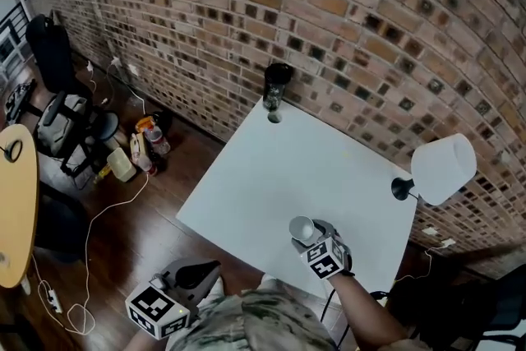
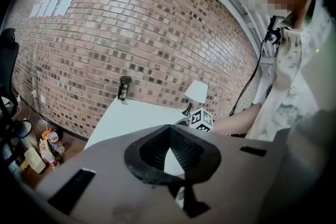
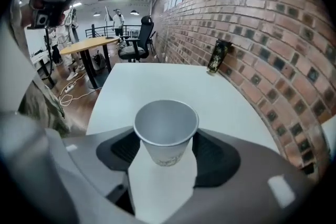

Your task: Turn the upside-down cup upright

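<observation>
Right hand-held gripper (image 1: 313, 237) is over the table (image 1: 271, 177) at its 5 o'clock edge, pinching the cup (image 3: 166, 131). Cup is upright, open mouth up, empty inside, grey-white paper with faint print low on the side. Jaw pads sit at the cup's 3 and 9 o'clock, closed in on its wall just under the rim. Can't tell if the cup base touches the table or is lifted.

Left hand-held gripper (image 2: 168, 148) is off the table, out past its 7 o'clock corner above the wood floor (image 1: 131, 251). Jaws pressed together at the tips, nothing between them.

Table is white. Dark can (image 1: 275, 85) stands at its 12 o'clock edge against the brick wall (image 1: 345, 4). White-shade lamp (image 1: 442, 168) is at 3 o'clock, black base on the table edge. Both well apart from the cup.

Floor at 9 o'clock of the table: bottles and bags (image 1: 136, 152) and a white cable (image 1: 111, 205). Wooden round table (image 1: 16, 210) at far left.
</observation>
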Demonstrator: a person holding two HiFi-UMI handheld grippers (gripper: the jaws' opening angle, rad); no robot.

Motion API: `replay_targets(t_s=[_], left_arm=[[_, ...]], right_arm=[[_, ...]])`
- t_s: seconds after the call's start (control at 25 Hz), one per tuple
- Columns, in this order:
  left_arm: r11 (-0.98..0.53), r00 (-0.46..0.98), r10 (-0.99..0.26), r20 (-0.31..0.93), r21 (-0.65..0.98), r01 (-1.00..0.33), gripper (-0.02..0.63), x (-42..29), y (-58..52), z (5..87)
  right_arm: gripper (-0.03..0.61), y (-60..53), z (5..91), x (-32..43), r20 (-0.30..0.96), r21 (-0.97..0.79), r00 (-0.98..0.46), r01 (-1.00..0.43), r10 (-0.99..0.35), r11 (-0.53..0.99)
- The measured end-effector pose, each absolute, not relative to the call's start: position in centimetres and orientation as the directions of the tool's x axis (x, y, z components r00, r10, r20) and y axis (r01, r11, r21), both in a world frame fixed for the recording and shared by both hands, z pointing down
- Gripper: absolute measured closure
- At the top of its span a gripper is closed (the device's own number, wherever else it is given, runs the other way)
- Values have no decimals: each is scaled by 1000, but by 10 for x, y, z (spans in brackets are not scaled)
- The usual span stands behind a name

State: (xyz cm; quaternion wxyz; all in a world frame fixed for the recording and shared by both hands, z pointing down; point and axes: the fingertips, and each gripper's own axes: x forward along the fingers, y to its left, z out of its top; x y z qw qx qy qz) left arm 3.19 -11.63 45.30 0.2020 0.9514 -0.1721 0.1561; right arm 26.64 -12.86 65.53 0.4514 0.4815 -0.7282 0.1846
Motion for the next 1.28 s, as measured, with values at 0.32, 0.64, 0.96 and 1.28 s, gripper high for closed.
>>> replay_targets(t_s=[0.32,0.64,0.96,1.28], left_arm=[[-836,860,-318,400,308,-453,607,22,-111,461],[-793,825,-375,423,316,-522,607,11,-105,465],[-776,818,-389,424,328,-539,607,11,-102,465],[-806,834,-353,424,316,-501,607,30,-102,462]], right_arm=[[268,-169,676,245,868,163,-169,-791,-467,590],[264,-177,694,239,875,157,-199,-746,-441,648],[219,-177,692,239,857,140,-236,-748,-457,649],[212,-148,689,266,840,104,-244,-804,-484,585]])
